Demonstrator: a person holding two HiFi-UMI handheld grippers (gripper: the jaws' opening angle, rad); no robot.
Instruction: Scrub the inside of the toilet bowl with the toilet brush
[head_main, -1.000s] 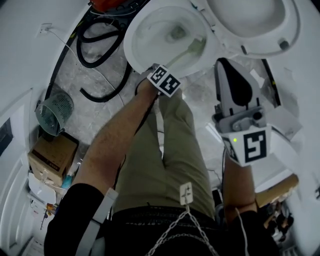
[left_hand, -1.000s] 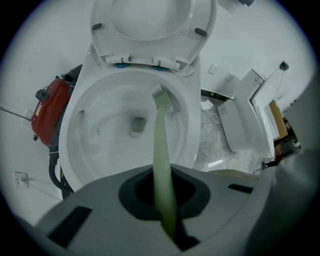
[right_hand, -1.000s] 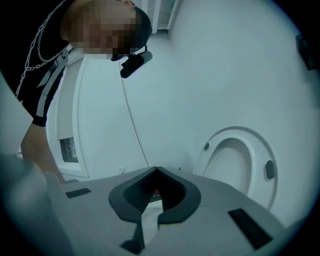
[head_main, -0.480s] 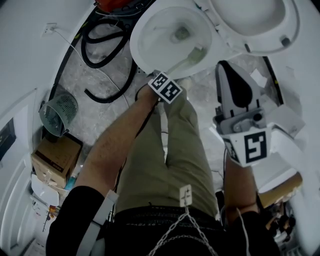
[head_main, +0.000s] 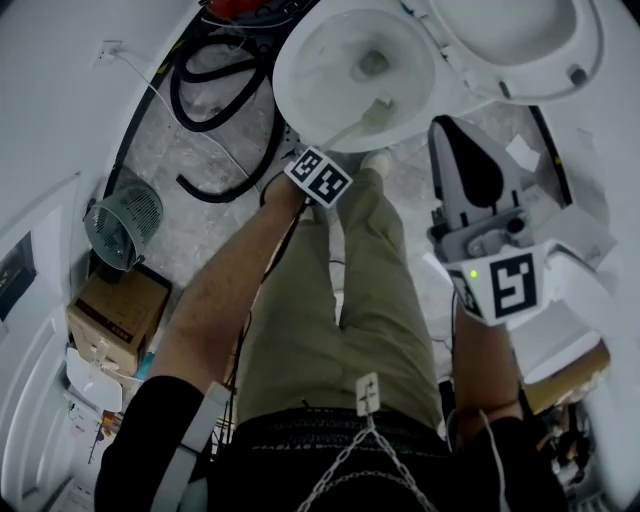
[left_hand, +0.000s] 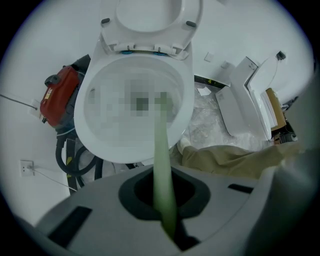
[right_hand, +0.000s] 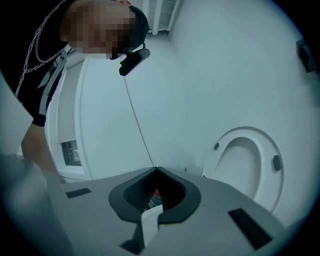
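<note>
The white toilet bowl (head_main: 320, 60) lies at the top of the head view, its seat and lid (head_main: 520, 45) raised. A pale green toilet brush handle (left_hand: 162, 165) runs from my left gripper (head_main: 318, 160) over the near rim into the bowl (left_hand: 100, 140). The brush head (head_main: 378, 110) rests against the bowl's near inner wall. My left gripper (left_hand: 162, 175) is shut on the handle. My right gripper (head_main: 448, 128) hangs to the right of the bowl, points away from it at a white wall, and is shut (right_hand: 156, 170). A white strip shows in its hollow.
Black hoses (head_main: 215, 100) coil on the floor left of the bowl beside a red canister (left_hand: 57, 95). A mesh waste basket (head_main: 125, 220) and a cardboard box (head_main: 110, 315) stand at the left. White ceramic pieces (left_hand: 250, 100) lie to the right. The person's khaki trouser leg (head_main: 340, 300) stands before the bowl.
The brush head has slid inside the bowl toward the near rim, and my left gripper shifted slightly with it. My right gripper has hardly moved.
</note>
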